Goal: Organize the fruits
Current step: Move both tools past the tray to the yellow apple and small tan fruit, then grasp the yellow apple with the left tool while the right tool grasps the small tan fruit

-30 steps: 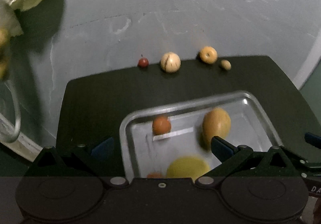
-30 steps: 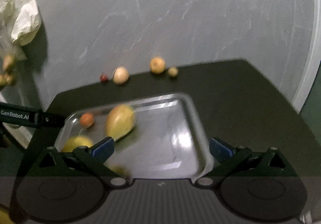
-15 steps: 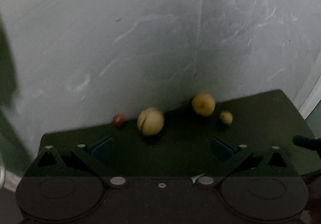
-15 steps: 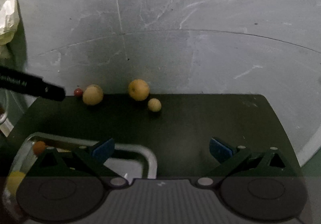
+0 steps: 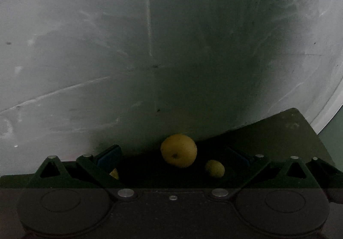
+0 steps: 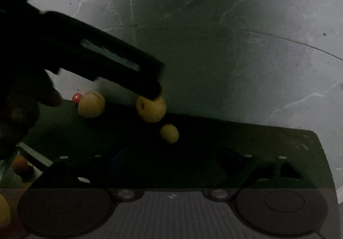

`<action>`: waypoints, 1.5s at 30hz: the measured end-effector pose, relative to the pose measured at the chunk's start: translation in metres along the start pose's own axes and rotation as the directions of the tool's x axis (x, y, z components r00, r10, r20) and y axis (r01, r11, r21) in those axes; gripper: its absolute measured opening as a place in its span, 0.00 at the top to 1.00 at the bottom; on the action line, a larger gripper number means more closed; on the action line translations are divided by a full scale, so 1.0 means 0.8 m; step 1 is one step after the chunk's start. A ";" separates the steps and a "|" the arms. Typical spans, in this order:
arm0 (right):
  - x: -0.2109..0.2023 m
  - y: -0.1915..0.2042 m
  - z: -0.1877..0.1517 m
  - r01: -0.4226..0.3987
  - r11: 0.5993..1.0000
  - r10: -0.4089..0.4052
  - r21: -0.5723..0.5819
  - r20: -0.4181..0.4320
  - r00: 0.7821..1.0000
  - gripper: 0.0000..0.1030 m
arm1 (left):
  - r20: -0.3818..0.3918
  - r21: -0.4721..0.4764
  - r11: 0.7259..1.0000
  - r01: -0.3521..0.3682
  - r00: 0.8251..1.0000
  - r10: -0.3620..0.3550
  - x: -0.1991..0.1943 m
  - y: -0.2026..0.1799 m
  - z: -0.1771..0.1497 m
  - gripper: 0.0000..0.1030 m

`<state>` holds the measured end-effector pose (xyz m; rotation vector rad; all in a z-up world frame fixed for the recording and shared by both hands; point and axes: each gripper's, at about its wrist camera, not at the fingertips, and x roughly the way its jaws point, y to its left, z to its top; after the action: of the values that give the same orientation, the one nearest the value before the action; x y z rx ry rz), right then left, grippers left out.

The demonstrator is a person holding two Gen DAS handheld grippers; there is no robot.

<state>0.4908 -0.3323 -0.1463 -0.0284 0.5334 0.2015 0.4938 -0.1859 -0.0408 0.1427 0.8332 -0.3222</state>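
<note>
A round yellow fruit [image 5: 178, 153] sits at the back edge of the dark table [image 5: 278, 138], centred just ahead of my open left gripper [image 5: 173, 156]. A small yellow fruit [image 5: 214, 168] lies to its right, and a sliver of a pale fruit [image 5: 114, 173] shows behind the left finger. In the right wrist view a finger [image 6: 128, 67] of the left gripper reaches down onto the round yellow fruit [image 6: 151, 109]. The pale fruit [image 6: 91, 104], a tiny red fruit [image 6: 77, 97] and the small yellow fruit [image 6: 169, 133] flank it. My right gripper [image 6: 171, 159] hangs open and empty.
The metal tray's rim [image 6: 32, 153] shows at the lower left with an orange fruit [image 6: 20, 165] in it, and a yellow fruit [image 6: 3, 209] is at the frame edge. A person's hand [image 6: 19, 114] holds the left gripper. A grey wall [image 5: 171, 46] stands right behind the table.
Both grippers moved forward from above the tray to the fruits at the table's back edge. The tray left the left wrist view. The left gripper closed in on the round yellow fruit.
</note>
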 end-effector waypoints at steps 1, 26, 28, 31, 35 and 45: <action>0.005 0.000 0.001 -0.004 1.000 0.004 -0.005 -0.001 1.000 0.17 | -0.005 -0.001 1.000 0.004 1.000 -0.004 0.006 -0.001 0.001 0.02; 0.055 -0.013 0.019 -0.066 0.997 0.067 0.030 -0.018 0.998 0.63 | -0.114 -0.048 0.999 0.008 0.993 -0.013 0.081 -0.013 0.008 0.41; 0.055 -0.015 0.019 -0.071 0.997 0.072 0.030 -0.015 0.997 0.65 | -0.117 -0.049 0.999 0.009 0.993 -0.015 0.085 -0.015 0.008 0.43; 0.051 -0.017 0.021 -0.073 0.997 0.073 0.033 -0.012 0.997 0.67 | -0.117 -0.054 0.999 0.009 0.993 -0.016 0.090 -0.014 0.007 0.48; 0.055 -0.020 0.019 -0.068 0.997 0.068 0.031 -0.010 0.998 0.73 | -0.114 -0.063 0.998 0.012 0.993 -0.019 0.081 -0.005 0.005 0.51; 0.062 -0.011 0.014 -0.070 0.997 0.070 0.024 -0.003 0.998 0.74 | -0.106 -0.074 0.997 0.010 0.994 -0.018 0.083 -0.005 -0.012 0.52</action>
<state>0.5397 -0.3310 -0.1623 0.0135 0.5412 0.2632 0.5271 -0.2023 -0.0967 0.0859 0.9509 -0.2988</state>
